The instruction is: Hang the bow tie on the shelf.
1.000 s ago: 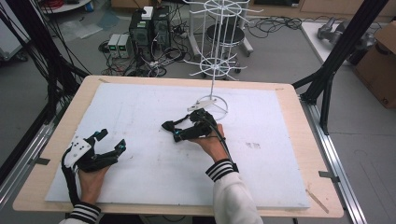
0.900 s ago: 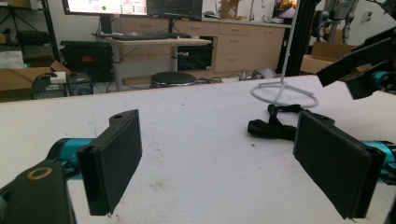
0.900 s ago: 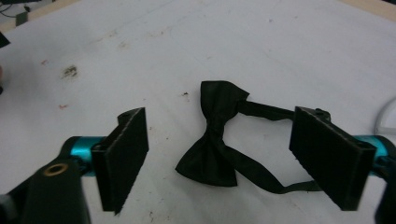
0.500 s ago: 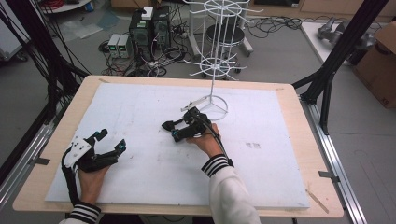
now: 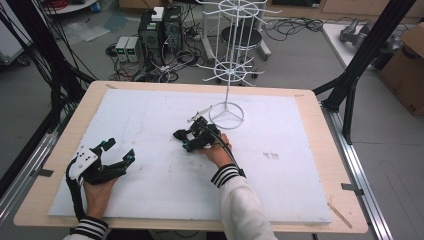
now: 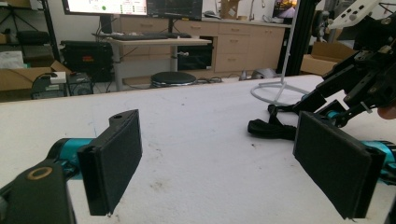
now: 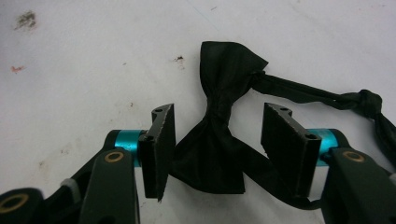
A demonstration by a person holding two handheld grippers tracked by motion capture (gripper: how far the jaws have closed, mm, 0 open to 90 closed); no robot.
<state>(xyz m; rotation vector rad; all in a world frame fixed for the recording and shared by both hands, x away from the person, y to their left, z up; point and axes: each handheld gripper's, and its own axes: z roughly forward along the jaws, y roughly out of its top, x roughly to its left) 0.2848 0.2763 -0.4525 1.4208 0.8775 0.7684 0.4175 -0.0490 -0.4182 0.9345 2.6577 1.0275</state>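
A black bow tie [image 7: 219, 116] with a knotted strap [image 7: 364, 102] lies flat on the white table top [image 5: 150, 115]. My right gripper [image 7: 219, 112] is lowered over it, one jaw on each side of the tie's centre knot. The jaws have just been closing, and a gap still shows between the right pad [image 7: 285, 135] and the cloth. In the high view the right gripper [image 5: 189, 140] is left of the wire stand. My left gripper [image 5: 120, 149] rests near the table's front left, open and with nothing between its pads [image 6: 116, 158]. The strap [image 6: 271, 128] also shows in the left gripper view.
A white wire display stand [image 5: 228, 85] with a ring base [image 6: 275, 91] stands on the table just behind the right hand. The wooden table edge [image 5: 320, 125] frames the white top. Black frame posts [image 5: 360, 70], cables and computers are on the floor beyond.
My right gripper has moved left and down onto the bow tie, and its jaws stand narrower than before. The left hand has stayed where it was.
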